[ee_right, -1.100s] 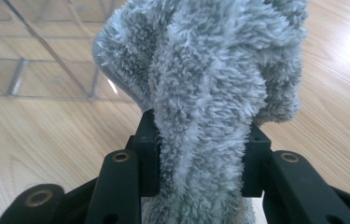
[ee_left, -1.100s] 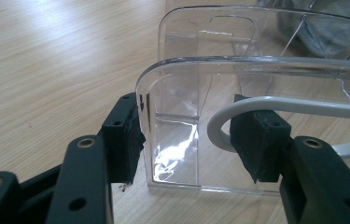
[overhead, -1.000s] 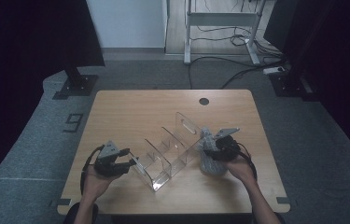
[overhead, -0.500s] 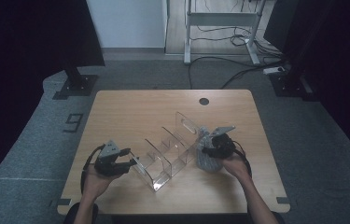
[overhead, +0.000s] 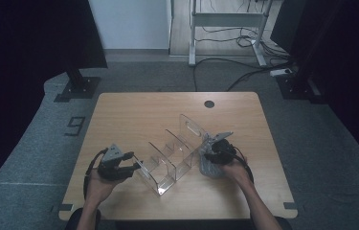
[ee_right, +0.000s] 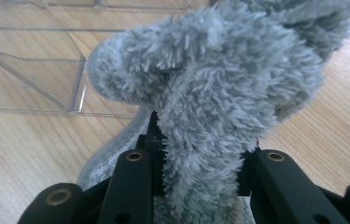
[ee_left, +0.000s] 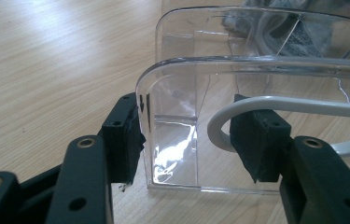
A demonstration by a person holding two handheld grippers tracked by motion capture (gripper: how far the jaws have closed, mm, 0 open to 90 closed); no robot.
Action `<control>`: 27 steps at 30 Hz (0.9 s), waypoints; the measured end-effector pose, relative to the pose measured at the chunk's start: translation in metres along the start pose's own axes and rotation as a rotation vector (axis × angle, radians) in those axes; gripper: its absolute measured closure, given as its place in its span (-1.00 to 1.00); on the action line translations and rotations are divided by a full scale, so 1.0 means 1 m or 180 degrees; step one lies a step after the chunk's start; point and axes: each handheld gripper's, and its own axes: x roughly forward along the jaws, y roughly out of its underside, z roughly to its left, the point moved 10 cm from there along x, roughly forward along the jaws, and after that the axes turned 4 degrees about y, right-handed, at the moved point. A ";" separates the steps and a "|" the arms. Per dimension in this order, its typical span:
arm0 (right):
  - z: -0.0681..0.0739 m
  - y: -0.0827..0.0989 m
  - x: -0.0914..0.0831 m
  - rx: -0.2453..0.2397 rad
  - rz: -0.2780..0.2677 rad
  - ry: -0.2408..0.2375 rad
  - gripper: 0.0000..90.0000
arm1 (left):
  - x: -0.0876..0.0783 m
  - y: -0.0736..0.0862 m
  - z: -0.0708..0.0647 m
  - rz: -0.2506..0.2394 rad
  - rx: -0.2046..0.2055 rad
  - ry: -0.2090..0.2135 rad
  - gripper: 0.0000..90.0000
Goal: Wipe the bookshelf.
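Grey fuzzy cloth (ee_right: 210,88) is clamped between the right gripper's (overhead: 215,155) jaws, which have just been closing on it; in the right gripper view the pile bulges up and out above both black jaws, and a flatter grey part of it lies on the table under them. In the high view the cloth (overhead: 209,165) sits on the wooden table (overhead: 139,110) just beside the right-hand end of the clear acrylic organizer (overhead: 172,153), touching or nearly touching its wall; cannot tell which. The right hand (overhead: 234,167) holds that gripper, tilted down onto the cloth.

The left gripper (overhead: 136,167) sits at the organizer's near left end. In the left gripper view its jaws stand apart with the organizer's (ee_left: 219,74) rounded end wall between them: the left pad (ee_left: 128,135) is on or right at the outer face of the wall, and the right pad (ee_left: 256,140) is inside the compartment, clear of the wall. A white cable (ee_left: 275,105) loops across just above the right pad. The left hand (overhead: 103,179) holds this gripper low over the table, beside the organizer.

The organizer lies diagonally across the table's near half, its dividers upright, compartments open on top. A small dark hole (overhead: 209,104) sits in the tabletop well beyond the organizer, near the far edge.
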 end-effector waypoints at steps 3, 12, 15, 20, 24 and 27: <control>0.000 0.001 0.003 0.0042 0.0055 0.0042 0.51 | 0.000 0.000 0.000 -0.0008 -0.0009 -0.0010 0.00; -0.003 0.002 0.000 0.0080 0.0094 0.0134 0.46 | 0.001 0.000 0.001 -0.0064 -0.0068 -0.0052 0.00; -0.005 0.003 -0.005 0.0092 0.0083 0.0156 0.45 | 0.001 0.000 0.001 -0.0074 -0.0106 -0.0052 -0.01; -0.009 0.006 -0.018 0.0137 0.0025 0.0184 0.44 | 0.001 0.001 0.001 -0.0084 -0.0131 -0.0065 -0.01; -0.011 0.011 -0.028 0.0158 -0.0013 0.0208 0.45 | 0.001 0.001 0.001 -0.0085 -0.0143 -0.0065 -0.01; -0.011 0.012 -0.036 0.0169 -0.0075 0.0167 0.45 | 0.001 0.001 0.001 -0.0087 -0.0151 -0.0070 -0.02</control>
